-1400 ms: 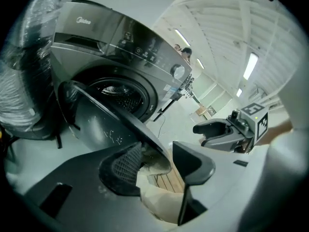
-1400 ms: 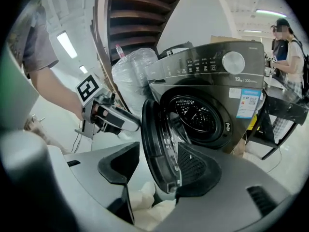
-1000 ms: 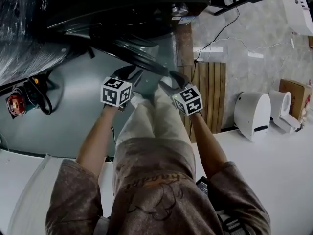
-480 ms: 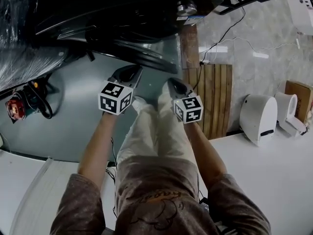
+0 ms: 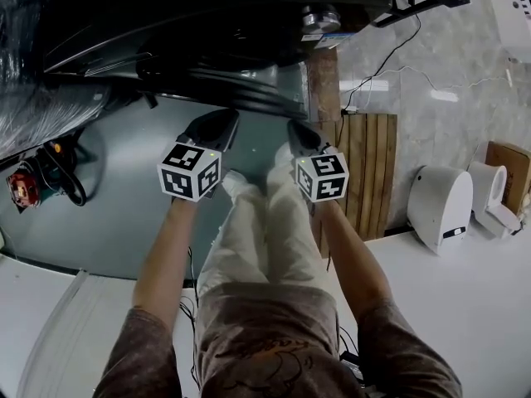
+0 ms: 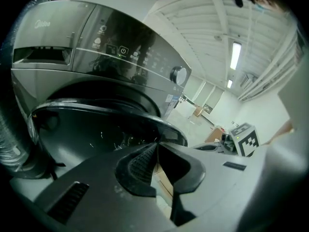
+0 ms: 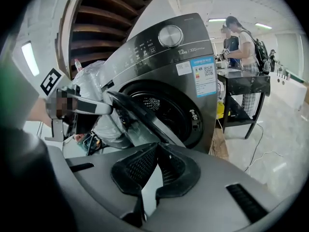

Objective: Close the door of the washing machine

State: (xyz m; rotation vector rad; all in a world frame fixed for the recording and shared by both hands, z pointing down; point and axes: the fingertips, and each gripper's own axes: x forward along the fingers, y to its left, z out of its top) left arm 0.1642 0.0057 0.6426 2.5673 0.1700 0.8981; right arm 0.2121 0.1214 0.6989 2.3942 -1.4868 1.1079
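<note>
Door (image 5: 241, 98) of the washing machine (image 5: 207, 15) ajar, swung outward, its dark rim just ahead of both sets of tips. Left gripper (image 5: 222, 121) with jaws pressed together and nothing between them, aimed at the door's dark inner bowl, which fills the left gripper view right behind the closed tips. Right gripper (image 5: 296, 129) close beside it, jaws having just closed the last bit and now meeting, likewise empty. In the right gripper view, door edge slanting down from upper left to just above the tips, with the drum opening (image 7: 166, 108) exposed behind it.

Impossible to tell from any view whether either gripper touches the door. In the head view, machine front sunk in darkness and cut off at the top edge. Control panel with round knob (image 7: 170, 35) clear only in the gripper views.

Underfoot, a smooth grey-green floor (image 5: 116, 206). To the right, a slatted wooden board (image 5: 365, 172) on pale stone-look flooring with a thin cable (image 5: 390, 52) across it. Rounded white appliance (image 5: 438, 201) at the edge of a white tabletop (image 5: 465, 305). Plastic-wrapped bulk (image 5: 41, 89) at far left, a red tool (image 5: 21, 185) below it. Another person (image 7: 239, 40) at a black table (image 7: 241, 83) in the background.
</note>
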